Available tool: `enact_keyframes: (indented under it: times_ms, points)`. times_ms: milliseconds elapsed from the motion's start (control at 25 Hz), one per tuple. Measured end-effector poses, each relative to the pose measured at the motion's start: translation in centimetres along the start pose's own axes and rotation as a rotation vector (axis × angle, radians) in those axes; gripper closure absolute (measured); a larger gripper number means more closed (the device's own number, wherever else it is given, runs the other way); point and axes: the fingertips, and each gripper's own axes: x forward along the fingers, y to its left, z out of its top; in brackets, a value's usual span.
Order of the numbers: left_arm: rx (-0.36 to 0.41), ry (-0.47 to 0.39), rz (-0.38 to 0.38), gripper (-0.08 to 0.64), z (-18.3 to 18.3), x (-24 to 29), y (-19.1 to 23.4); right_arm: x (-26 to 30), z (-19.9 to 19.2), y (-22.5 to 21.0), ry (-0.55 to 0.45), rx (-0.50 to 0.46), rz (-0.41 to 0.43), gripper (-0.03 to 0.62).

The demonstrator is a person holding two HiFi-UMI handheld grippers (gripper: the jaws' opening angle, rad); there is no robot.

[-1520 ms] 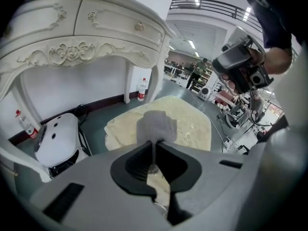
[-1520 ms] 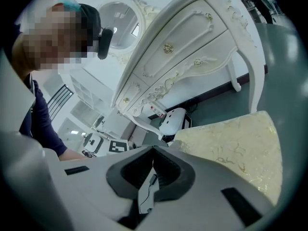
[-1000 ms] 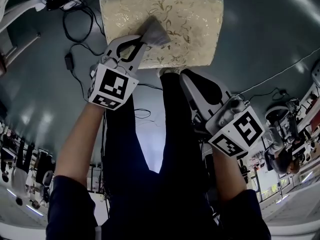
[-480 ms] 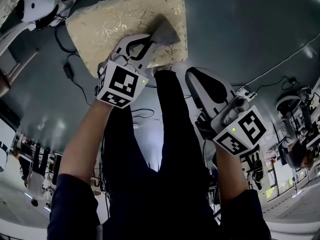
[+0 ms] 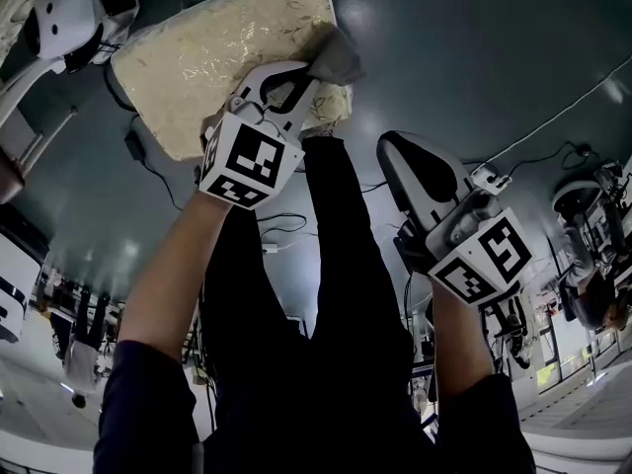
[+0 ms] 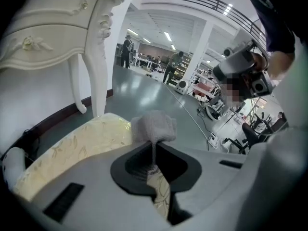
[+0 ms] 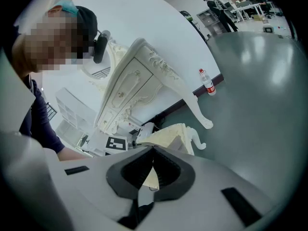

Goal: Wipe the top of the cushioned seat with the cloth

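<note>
The cushioned seat (image 5: pixel 207 52), cream with a gold leaf pattern, lies at the upper left of the head view. My left gripper (image 5: pixel 314 67) is shut on a grey cloth (image 5: pixel 337 57), which rests on the seat's right-hand corner by its edge. In the left gripper view the bunched cloth (image 6: pixel 154 125) sticks out past the closed jaws, with the seat (image 6: pixel 77 148) below and to the left. My right gripper (image 5: pixel 397 152) hangs shut and empty over the floor, right of the person's dark trouser leg. The seat (image 7: pixel 169 133) shows beyond the right gripper (image 7: pixel 153 154).
A white ornate dressing table (image 6: pixel 62 28) with curved legs stands behind the seat. Black cables and a power adapter (image 5: pixel 133 141) lie on the grey floor to the left, and a thin cable (image 5: pixel 553 117) crosses at the right. A bottle (image 7: pixel 207 86) stands by the wall.
My left gripper has carried the cloth from the seat's middle to its right-hand corner. The seat has shifted left in the head view. The right gripper has stayed shut by the leg.
</note>
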Motion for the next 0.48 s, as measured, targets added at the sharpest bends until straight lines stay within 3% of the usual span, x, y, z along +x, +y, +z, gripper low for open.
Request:
enact_keyframes:
  times_ms: [240,480]
  points:
    - [-0.019,-0.028,0.031,0.534,-1.0,-3.9,0.4,1.8,-0.6,2.9,0.02,-0.026,0.031,0.566]
    - [-0.103,-0.038,0.099,0.532,-6.9,-11.2,2.3,6.4,-2.7,8.5,0.077,-0.077,0.082,0.566]
